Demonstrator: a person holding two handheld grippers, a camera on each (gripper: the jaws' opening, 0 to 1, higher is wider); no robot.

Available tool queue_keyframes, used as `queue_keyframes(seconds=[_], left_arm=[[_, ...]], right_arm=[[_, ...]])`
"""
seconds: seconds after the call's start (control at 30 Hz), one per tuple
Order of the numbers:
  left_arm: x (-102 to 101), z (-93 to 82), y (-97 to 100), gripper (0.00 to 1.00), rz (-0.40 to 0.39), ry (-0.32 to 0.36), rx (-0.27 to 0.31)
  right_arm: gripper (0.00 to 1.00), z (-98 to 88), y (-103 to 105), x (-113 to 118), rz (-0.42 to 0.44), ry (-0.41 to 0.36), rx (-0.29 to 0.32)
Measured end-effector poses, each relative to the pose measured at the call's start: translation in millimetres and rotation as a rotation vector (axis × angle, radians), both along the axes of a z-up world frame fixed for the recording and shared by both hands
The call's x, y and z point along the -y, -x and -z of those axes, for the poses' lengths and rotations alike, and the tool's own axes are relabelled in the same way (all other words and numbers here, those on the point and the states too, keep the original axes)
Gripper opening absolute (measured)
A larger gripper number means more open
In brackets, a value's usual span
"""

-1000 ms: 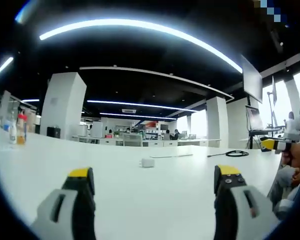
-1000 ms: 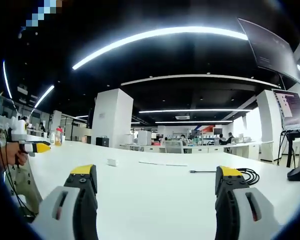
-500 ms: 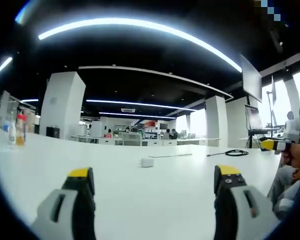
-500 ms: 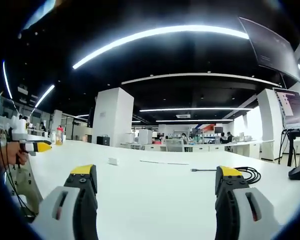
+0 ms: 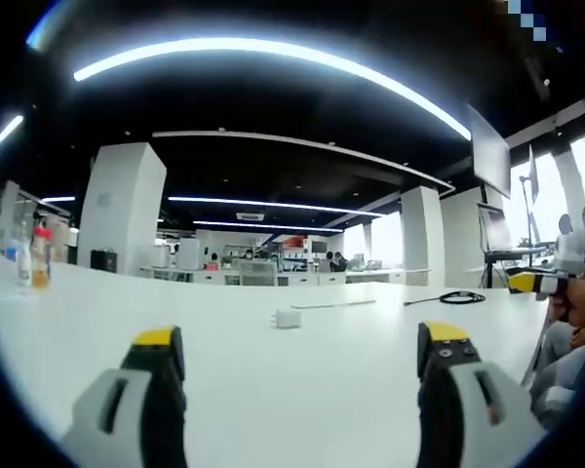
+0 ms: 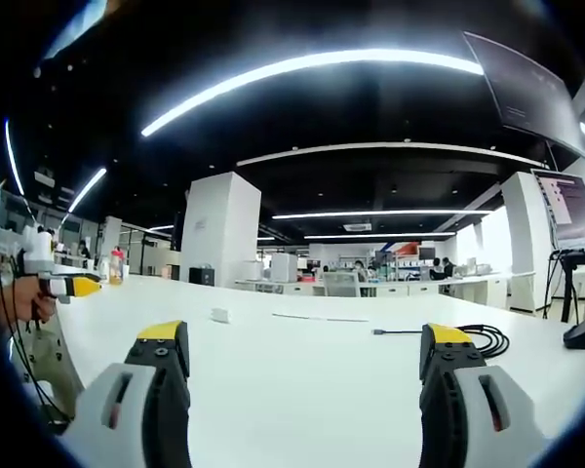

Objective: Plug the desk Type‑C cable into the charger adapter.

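Observation:
A small white charger adapter (image 5: 287,318) lies on the white desk (image 5: 322,370), well ahead of my left gripper (image 5: 302,343), which is open and holds nothing. The same adapter (image 6: 219,315) sits far ahead and left of my right gripper (image 6: 307,341), also open and bare. A black Type-C cable (image 6: 468,337) lies coiled at the right with its plug end stretched left toward the middle; in the left gripper view the cable (image 5: 456,298) rests far right. The right gripper (image 5: 534,282) enters the left gripper view from the right, held by a hand. The left gripper (image 6: 66,286) shows at the left of the right gripper view.
Bottles (image 5: 31,253) stand at the desk's far left. A black mouse (image 6: 579,333) lies at the right edge of the desk, under a laptop (image 6: 570,214) on a stand. White pillars, office desks and seated people fill the background.

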State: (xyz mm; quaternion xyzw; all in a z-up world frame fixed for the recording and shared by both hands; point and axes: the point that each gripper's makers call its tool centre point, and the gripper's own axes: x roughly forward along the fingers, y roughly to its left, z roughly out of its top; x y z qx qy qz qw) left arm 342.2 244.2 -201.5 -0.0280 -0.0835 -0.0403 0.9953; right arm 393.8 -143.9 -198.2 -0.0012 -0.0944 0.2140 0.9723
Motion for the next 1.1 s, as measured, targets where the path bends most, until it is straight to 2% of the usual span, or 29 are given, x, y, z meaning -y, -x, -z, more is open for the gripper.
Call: queue_keyframes(seconds=[0.33,0.63,0.7,0.83,0.93,1.03,1.1], left_arm=[[-1.8,-10.4,-16.3,1.0,0.036,-0.058,-0.016],[-2.8,-29.2,-39.9,1.0,0.123,-0.108,-0.04],[-2.9,-32.3,-44.5,1.0,0.122,-0.16,-0.045],[-2.0,-35.2,-52.6,1.0,0.136,-0.196,-0.056],[1.9,-23.6,-64.3,1.0,0.17,-0.262,-0.134],[0.4,-25.0,-73.7,1.0,0.183,-0.272,-0.13],[-0.8,-23.8,-80.5,1.0,0.199,-0.269,-0.151]], right_arm=[[1.0,1.4,-0.4,1.6,0.002,-0.005,-0.003],[1.0,3.2,-1.0,2.4,0.002,-0.007,-0.008],[1.0,3.3,-1.0,2.8,0.004,-0.009,-0.009],[1.0,4.7,-1.4,1.8,0.0,-0.005,-0.013],[1.0,7.0,-1.9,0.1,-0.006,-0.006,-0.018],[1.0,9.4,-2.3,-0.8,-0.009,-0.007,-0.024],[1.0,10.7,-2.8,-1.5,-0.011,-0.007,-0.028]])
